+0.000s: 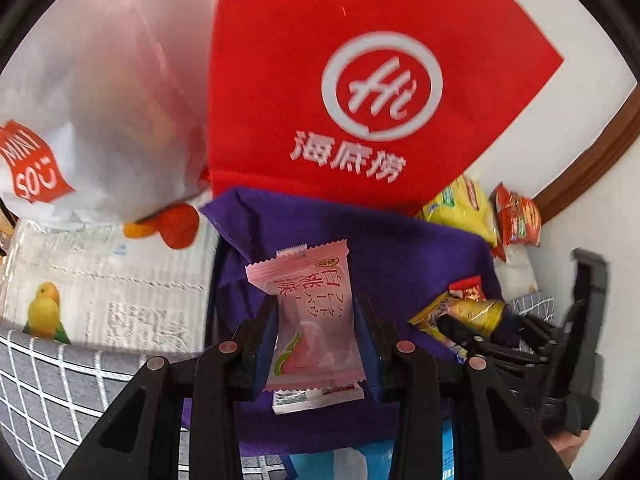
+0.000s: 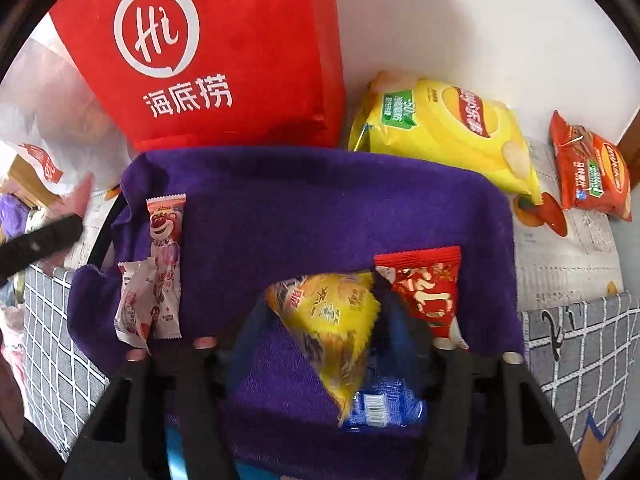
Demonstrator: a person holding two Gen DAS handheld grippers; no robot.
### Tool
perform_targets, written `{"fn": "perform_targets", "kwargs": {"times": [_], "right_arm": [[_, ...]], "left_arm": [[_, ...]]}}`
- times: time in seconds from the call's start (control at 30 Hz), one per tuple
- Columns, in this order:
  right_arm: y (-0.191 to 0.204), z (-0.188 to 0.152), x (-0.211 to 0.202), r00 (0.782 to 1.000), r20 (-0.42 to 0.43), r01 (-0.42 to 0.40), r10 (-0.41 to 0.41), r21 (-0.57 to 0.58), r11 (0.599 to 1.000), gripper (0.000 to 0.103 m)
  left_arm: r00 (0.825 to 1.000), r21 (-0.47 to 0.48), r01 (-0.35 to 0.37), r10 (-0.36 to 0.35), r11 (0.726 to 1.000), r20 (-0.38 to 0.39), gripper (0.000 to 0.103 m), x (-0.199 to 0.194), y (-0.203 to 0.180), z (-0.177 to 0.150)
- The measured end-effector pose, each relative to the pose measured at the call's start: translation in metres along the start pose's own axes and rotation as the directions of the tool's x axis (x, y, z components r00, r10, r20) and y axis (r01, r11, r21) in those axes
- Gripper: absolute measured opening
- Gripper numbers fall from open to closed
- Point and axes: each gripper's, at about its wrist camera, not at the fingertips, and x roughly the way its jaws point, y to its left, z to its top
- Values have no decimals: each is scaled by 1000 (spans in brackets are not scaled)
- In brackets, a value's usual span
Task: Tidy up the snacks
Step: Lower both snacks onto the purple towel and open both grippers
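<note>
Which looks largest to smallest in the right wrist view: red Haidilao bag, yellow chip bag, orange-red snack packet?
1. Red Haidilao bag
2. Yellow chip bag
3. Orange-red snack packet

Fisheye edge distortion may shrink the third.

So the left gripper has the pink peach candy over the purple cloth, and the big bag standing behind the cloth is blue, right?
Not quite: the big bag behind the purple cloth is red with a white logo, not blue, as both wrist views show. The rest holds: the left gripper has the pink peach candy between its fingers, over the cloth.
</note>
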Motion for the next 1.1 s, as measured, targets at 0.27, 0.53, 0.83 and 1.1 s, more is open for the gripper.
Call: {"fn": "perform_targets", "kwargs": {"times": [0.27,0.53,0.83,1.1], "right_arm": [[-13,4,-51,993,118,-13,13,3,1000,74],[-22,2,-85,975,220,38,-41,15,999,74],[-17,-1,-94,956,281,84,-82,6,996,74],[-8,-4,-109,946,295,143,-131,-19,990,72]], "left_arm": [[995,17,74,-72,997,-65,35,26,-17,-10],[986,19,124,-121,992,-119,36,46,-32,-19],[990,38,126,-124,991,-70,59,28,-34,-14],[993,57,115,-115,992,9,60,-13,-29,-5]]}}
